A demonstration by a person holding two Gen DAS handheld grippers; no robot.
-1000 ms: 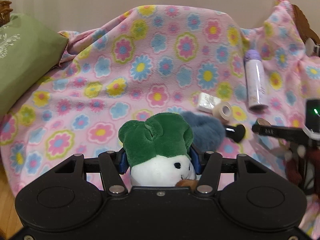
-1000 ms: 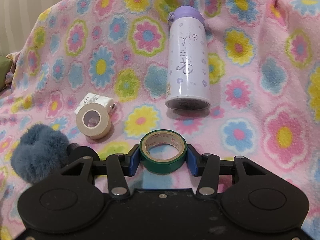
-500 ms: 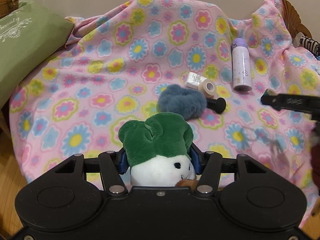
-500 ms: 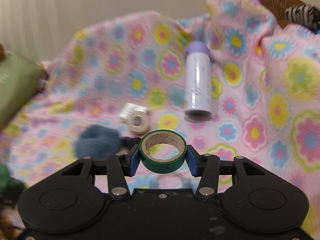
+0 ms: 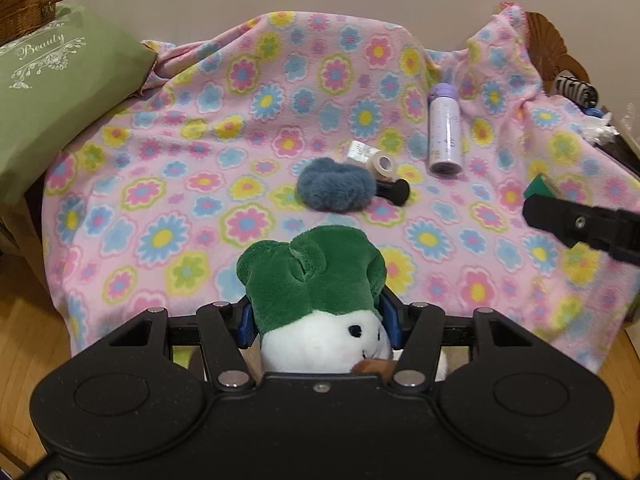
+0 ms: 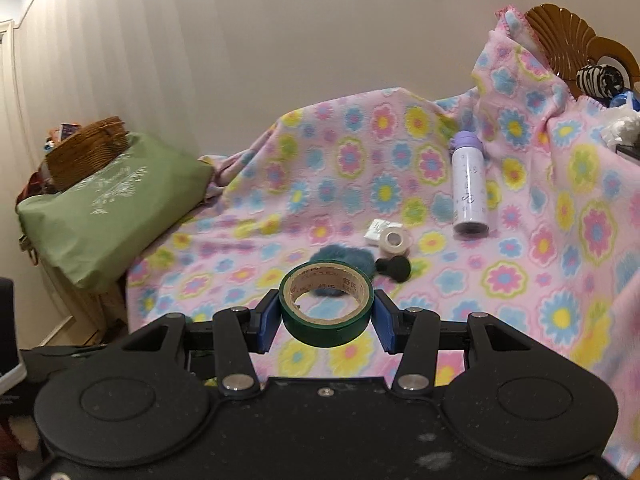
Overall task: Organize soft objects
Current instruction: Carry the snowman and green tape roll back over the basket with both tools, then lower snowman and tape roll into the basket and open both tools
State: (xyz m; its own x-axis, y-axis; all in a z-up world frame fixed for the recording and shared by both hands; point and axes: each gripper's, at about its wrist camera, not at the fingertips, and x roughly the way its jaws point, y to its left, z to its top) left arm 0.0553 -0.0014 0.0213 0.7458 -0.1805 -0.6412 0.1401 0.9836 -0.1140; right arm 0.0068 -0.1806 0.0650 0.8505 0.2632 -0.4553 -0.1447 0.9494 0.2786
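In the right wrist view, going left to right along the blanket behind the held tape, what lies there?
Blue fluffy scrunchie → white packet → beige tape roll → purple-capped bottle.

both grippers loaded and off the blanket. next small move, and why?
Probably carry the plush toy in the left gripper toward wherever soft items are being gathered; no such spot is obvious. The right gripper clamps a green tape roll, which isn't soft. The blue fluffy scrunchie remains on the flowered blanket beside the bottle.
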